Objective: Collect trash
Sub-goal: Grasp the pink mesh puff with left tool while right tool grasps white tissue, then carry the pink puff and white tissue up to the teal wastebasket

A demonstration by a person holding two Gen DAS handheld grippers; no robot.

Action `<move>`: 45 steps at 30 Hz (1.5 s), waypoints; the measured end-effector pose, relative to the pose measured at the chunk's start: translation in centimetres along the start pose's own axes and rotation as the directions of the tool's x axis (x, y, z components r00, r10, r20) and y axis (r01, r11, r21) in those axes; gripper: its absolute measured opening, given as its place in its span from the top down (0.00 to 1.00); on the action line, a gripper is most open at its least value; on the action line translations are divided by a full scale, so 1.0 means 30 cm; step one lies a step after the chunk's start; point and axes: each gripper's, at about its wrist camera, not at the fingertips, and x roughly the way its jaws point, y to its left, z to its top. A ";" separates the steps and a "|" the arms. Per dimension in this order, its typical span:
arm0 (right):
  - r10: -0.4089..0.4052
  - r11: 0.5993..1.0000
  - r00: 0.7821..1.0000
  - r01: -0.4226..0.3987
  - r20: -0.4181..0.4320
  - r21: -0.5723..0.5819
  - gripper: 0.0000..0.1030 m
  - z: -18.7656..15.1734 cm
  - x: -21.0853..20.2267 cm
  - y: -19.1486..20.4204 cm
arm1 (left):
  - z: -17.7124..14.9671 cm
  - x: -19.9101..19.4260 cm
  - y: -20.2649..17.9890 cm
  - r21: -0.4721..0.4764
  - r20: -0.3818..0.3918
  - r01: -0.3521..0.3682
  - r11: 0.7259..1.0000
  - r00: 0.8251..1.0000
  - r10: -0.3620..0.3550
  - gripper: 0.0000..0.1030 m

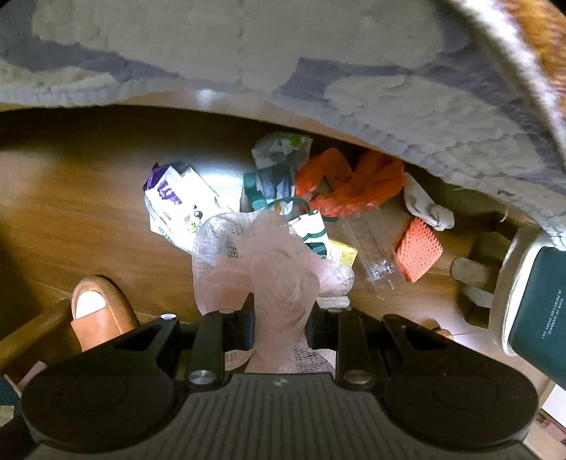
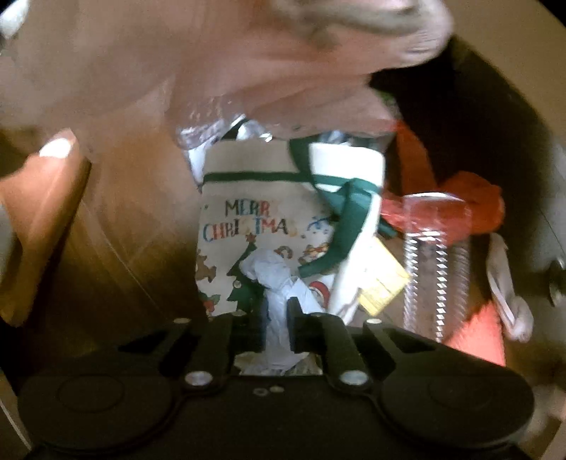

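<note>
Left tongs [image 1: 279, 318] clamped on pale pink mesh netting [image 1: 269, 258]; right tongs [image 2: 277, 327] pinched on crumpled white tissue [image 2: 279, 283]. Beyond both tongs a litter pile remains on the wooden floor [image 1: 88, 212]: orange net bag [image 1: 350, 187], clear plastic tray [image 1: 371, 247], printed Christmas pouch [image 2: 254, 219]. Judged early; most is uncollected.

We see a wooden floor [image 1: 88, 198] of warm brown colour, with a bright patch of light [image 1: 212, 177] reflected on it. A thick rug [image 1: 353, 70] in cream and grey-blue covers the far part, and its edge curves across the floor. At the far right corner, an orange surface [image 1: 541, 32] shows beyond the rug.
</note>
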 end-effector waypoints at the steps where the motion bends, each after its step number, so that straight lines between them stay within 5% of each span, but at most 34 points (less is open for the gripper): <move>1: -0.006 1.000 1.000 0.005 0.009 0.018 0.91 0.003 -0.026 -0.007 | -0.001 -0.009 -0.005 0.005 0.009 -0.001 1.000 1.000 0.001 0.76; 12: -0.125 0.978 0.986 0.104 0.109 0.182 0.91 0.007 -0.414 -0.119 | -0.098 -0.147 -0.137 0.151 0.100 0.082 0.985 0.990 -0.097 0.76; 21: -0.266 0.922 0.936 0.177 0.229 0.345 0.91 -0.081 -0.814 -0.165 | -0.260 -0.395 -0.226 0.292 0.289 0.098 0.951 0.939 -0.185 0.76; 28: -0.354 0.871 0.858 0.156 0.373 0.466 0.91 -0.189 -1.138 -0.194 | -0.415 -0.571 -0.259 0.345 0.354 0.098 0.934 0.907 -0.226 0.76; 35: -0.437 0.818 0.746 0.098 0.502 0.567 0.91 -0.343 -1.436 -0.256 | -0.569 -0.751 -0.371 0.423 0.423 0.065 0.904 0.868 -0.261 0.76; 45: -0.593 0.720 0.608 0.109 0.528 0.685 0.91 -0.590 -1.676 -0.498 | -0.670 -0.930 -0.709 0.548 0.459 0.021 0.836 0.828 -0.322 0.77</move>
